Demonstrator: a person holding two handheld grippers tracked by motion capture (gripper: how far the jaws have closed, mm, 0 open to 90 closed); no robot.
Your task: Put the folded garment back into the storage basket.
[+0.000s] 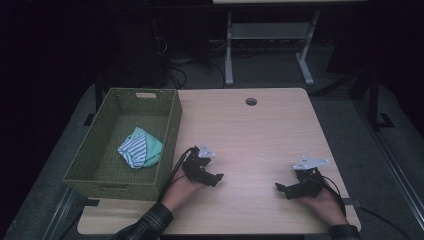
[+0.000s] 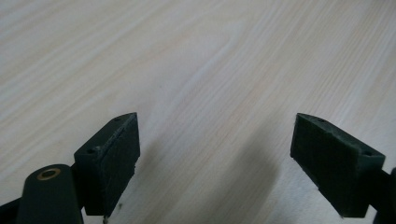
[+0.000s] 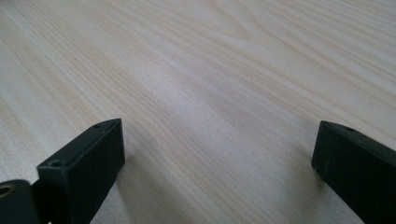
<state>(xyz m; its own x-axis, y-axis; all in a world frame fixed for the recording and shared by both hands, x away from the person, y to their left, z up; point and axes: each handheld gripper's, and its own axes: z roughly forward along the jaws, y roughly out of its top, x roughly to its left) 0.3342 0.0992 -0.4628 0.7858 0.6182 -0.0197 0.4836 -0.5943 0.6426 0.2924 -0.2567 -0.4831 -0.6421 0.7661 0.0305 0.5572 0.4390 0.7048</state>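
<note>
Resting on the table (image 1: 260, 135), left tongs (image 1: 218, 179) and right tongs (image 1: 280, 189) both gape empty

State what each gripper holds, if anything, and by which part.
Nothing is held. The left gripper and right gripper both rest open over the bare table.

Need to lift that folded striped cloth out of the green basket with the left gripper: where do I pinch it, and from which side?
Come straight down from above: the basket walls block any sideways approach. Pinch the raised green fold on the cloth nearest the left gripper, where the bundle looks thickest. Its jaws are already open, which suits a bunched edge.
</note>
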